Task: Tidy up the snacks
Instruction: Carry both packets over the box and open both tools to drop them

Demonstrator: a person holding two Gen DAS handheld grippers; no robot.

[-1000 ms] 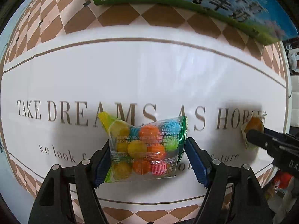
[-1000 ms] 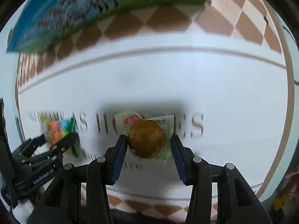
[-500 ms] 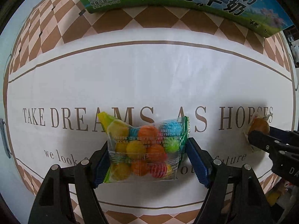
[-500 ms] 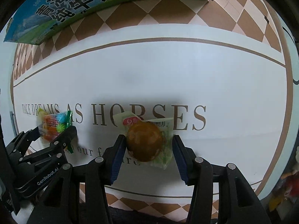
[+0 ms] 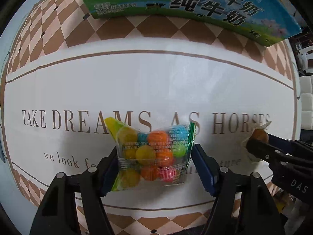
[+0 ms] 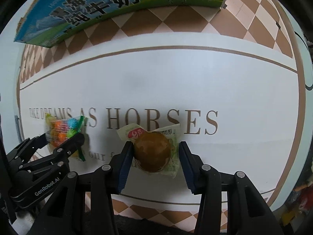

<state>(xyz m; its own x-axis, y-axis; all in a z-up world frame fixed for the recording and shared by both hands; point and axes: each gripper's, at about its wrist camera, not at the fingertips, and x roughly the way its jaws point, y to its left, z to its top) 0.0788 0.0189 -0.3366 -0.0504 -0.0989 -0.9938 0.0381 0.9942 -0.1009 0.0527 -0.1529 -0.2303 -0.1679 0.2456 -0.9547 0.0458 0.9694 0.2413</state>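
A clear bag of coloured candy balls (image 5: 152,156) sits between the blue pads of my left gripper (image 5: 155,154), which points straight down over the tablecloth. Its jaws are closing, and both pads press on the bag's sides. My right gripper (image 6: 156,150) is shut on a round brown pastry in a clear wrapper (image 6: 152,152), held just above the printed word HORSES. The right wrist view shows the left gripper (image 6: 64,141) and the candy bag (image 6: 62,127) at the left. The left wrist view shows the right gripper (image 5: 258,143) and the pastry (image 5: 259,135) at the right.
A blue and green milk carton box (image 5: 195,4) (image 6: 97,5) stands at the far side of the table. The white tablecloth (image 5: 156,82) has brown lettering and a brown checked border. Beyond the table's right edge lie blurred colourful items (image 6: 301,201).
Both grippers kept their packets while shifting over the cloth. The milk box now fills more of the top of both views. The left jaws have drawn in slightly on the bag.
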